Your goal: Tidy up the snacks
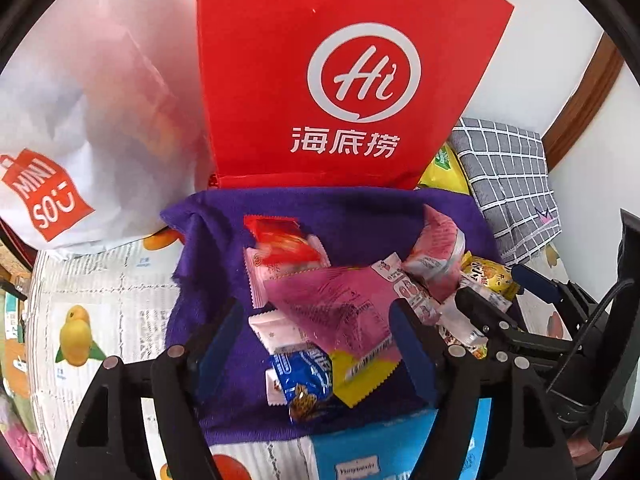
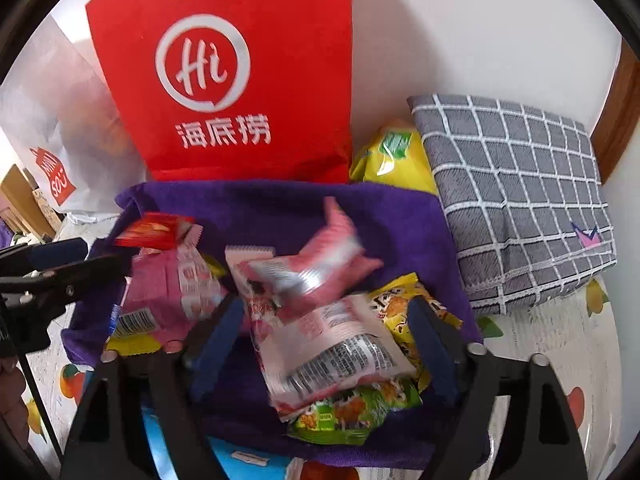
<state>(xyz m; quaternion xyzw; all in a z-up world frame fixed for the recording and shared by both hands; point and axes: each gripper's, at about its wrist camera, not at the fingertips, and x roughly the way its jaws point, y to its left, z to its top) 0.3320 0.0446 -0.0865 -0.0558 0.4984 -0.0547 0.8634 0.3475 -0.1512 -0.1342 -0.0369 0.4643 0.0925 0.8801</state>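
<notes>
A heap of snack packets lies on a purple cloth (image 1: 208, 248). My left gripper (image 1: 316, 306) is open over it, blue pads wide apart. Between them are a pink packet (image 1: 336, 304), a white packet (image 1: 280, 332) and a blue packet (image 1: 304, 376); no pad presses on any of them. A red packet (image 1: 284, 244) lies farther back. My right gripper (image 2: 326, 301) is open too, above a pink-and-white packet (image 2: 340, 352), a green packet (image 2: 352, 412) and a yellow packet (image 2: 404, 304). A blurred pink packet (image 2: 332, 252) hangs just beyond its fingertips.
A red paper bag (image 1: 320, 72) stands behind the cloth, with a white shopping bag (image 1: 80, 128) to its left. A grey checked cloth (image 2: 516, 200) and a yellow bag (image 2: 392, 156) lie at the right. A blue box (image 1: 372, 448) sits at the near edge on a fruit-print table cover (image 1: 88, 304).
</notes>
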